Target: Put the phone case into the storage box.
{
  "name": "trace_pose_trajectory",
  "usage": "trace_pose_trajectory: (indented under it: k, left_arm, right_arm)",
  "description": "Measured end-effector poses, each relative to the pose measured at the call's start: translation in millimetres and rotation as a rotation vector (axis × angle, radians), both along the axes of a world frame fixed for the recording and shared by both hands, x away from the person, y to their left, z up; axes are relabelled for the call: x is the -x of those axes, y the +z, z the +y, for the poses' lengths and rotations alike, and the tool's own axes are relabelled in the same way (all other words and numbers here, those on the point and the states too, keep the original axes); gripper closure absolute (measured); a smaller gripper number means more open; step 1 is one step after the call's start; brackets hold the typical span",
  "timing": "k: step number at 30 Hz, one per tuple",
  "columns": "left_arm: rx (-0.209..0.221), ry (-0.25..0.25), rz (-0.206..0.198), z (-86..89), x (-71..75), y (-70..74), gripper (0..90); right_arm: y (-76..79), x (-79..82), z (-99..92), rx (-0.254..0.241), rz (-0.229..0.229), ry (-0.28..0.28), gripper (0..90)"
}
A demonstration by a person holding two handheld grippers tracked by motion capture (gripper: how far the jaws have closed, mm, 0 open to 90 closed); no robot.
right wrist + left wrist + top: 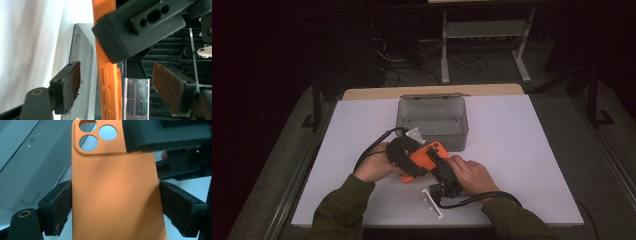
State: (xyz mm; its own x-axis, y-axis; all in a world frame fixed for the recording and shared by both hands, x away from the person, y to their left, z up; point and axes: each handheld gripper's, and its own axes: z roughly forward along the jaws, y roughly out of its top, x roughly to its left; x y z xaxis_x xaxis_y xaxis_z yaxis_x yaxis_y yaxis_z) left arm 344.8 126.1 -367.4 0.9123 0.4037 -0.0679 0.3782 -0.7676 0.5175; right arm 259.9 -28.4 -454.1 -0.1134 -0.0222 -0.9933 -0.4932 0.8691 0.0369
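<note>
High view: I've got both grippers meeting near the desk's front-middle, just in front of the clear plastic box (432, 117) that sits toward the back edge. Orange phone case (424, 157) is held up between them; hands and gripper bodies cover most of it, so its lower end is hidden.

Left gripper view: left gripper (113, 202) has both pads pressed on the case's long edges (115, 195), back side w/ camera cutouts facing me. Case bottom cut off by frame edge.

Right gripper view: right gripper (116, 85) sits astride the case (110, 92), seen edge-on w/ side buttons; jaws partway open, gaps both sides, pads not touching. Left gripper's jaw block hides the case's upper part. Box looks blurry behind.
</note>
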Motion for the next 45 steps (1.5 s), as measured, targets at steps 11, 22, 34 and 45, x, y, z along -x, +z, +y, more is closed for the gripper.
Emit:
trace_pose_trajectory:
  k: [11, 22, 34, 45]
  left_arm:
    - [0.002, -0.001, 0.001, -0.3, 0.0, 0.0, 14.5]
    - [-0.002, -0.003, 0.003, -0.7, -0.2, -0.3, 14.5]
    - [0.0, 0.001, 0.005, 0.2, -0.3, 0.1, 14.5]
    - [0.0, 0.003, 0.004, 1.4, -0.6, 1.2, 14.6]
  right_arm:
    - [-2.4, 1.9, 1.8, 0.022, -0.002, 0.005, 34.0]
    - [-3.7, 3.1, 3.2, 0.024, -0.007, 0.007, 42.2]
    - [-3.8, 4.8, 2.8, 0.03, -0.012, 0.005, 52.3]
    - [-4.4, 7.0, 2.4, 0.04, -0.022, 0.014, 59.9]
